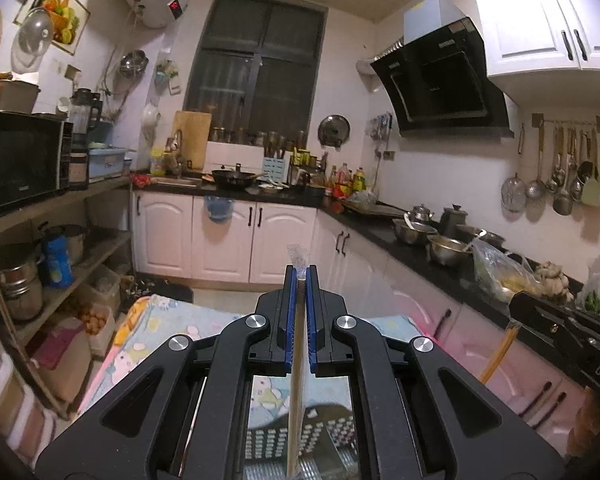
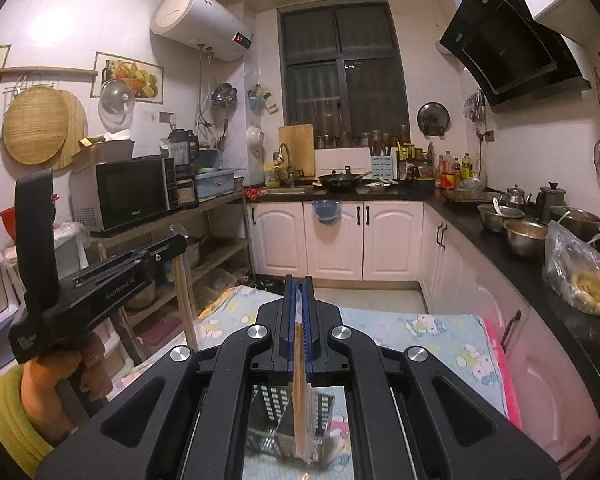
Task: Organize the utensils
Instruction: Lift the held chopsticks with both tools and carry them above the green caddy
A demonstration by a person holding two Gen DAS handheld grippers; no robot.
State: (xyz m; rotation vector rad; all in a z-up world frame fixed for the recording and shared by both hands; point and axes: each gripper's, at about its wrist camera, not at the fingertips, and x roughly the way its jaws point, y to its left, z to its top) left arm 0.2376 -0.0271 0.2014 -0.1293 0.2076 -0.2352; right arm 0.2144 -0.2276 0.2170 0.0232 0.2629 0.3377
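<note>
My left gripper is shut on a pair of pale chopsticks in a clear wrapper, held upright; the wrapper tip sticks out above the blue pads. Its lower end hangs over a perforated metal utensil holder. My right gripper is shut on orange-brown chopsticks in a clear sleeve, held upright, with the lower end in or just above the same metal holder. The left gripper with its chopsticks shows at the left of the right wrist view. The right gripper's chopsticks show in the left wrist view.
The holder stands on a table with a cartoon-print cloth. A black counter with steel bowls and bagged food runs along the right. Wooden shelves with a microwave stand at the left. White cabinets are ahead.
</note>
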